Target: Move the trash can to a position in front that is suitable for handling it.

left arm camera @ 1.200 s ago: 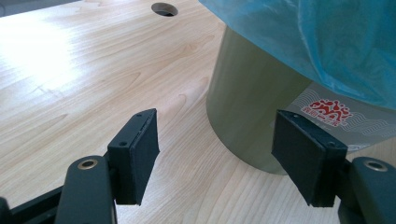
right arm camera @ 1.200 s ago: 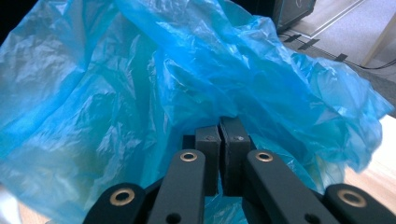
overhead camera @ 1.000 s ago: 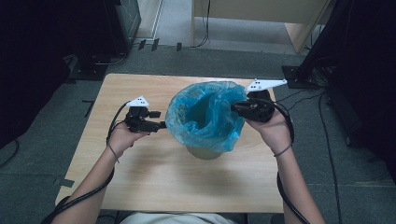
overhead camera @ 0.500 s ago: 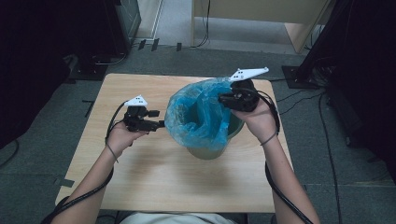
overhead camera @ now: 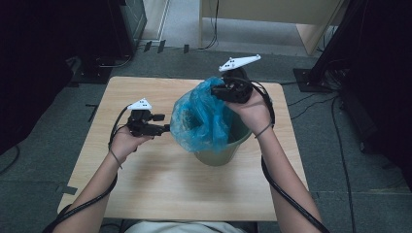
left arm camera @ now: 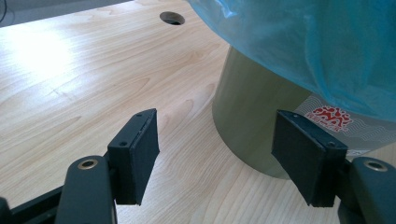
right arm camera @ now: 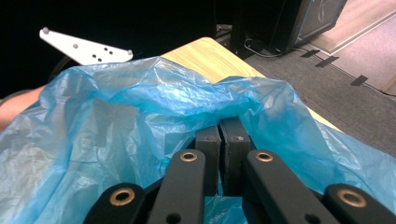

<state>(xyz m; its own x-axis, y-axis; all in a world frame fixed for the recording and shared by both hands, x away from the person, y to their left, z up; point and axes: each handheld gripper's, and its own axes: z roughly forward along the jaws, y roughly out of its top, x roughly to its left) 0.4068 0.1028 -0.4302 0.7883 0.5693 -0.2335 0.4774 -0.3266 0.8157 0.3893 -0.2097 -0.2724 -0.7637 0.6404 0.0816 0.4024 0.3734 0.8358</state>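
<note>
An olive-green bin [overhead camera: 223,151] stands mid-table with a blue plastic bag [overhead camera: 199,119] bunched over its left side. My right gripper [overhead camera: 217,91] is raised above the bin's far rim and is shut on the bag's upper edge. In the right gripper view the jaws [right arm camera: 219,133] meet on a fold of the crinkled bag [right arm camera: 130,116]. My left gripper [overhead camera: 167,128] sits just left of the bin and is open. In the left gripper view its jaws [left arm camera: 217,135] stand wide apart before the bin's wall [left arm camera: 252,116], under the hanging bag [left arm camera: 317,46], holding nothing.
The wooden table [overhead camera: 160,184] has a cable hole [left arm camera: 172,17] near its far edge. Dark equipment and cables lie on the grey floor around it. The other gripper's white plate [right arm camera: 84,46] shows beyond the bag.
My right gripper has moved up and to the left with the bag's edge, pulling the bag off the bin's right side. The left gripper has stayed put.
</note>
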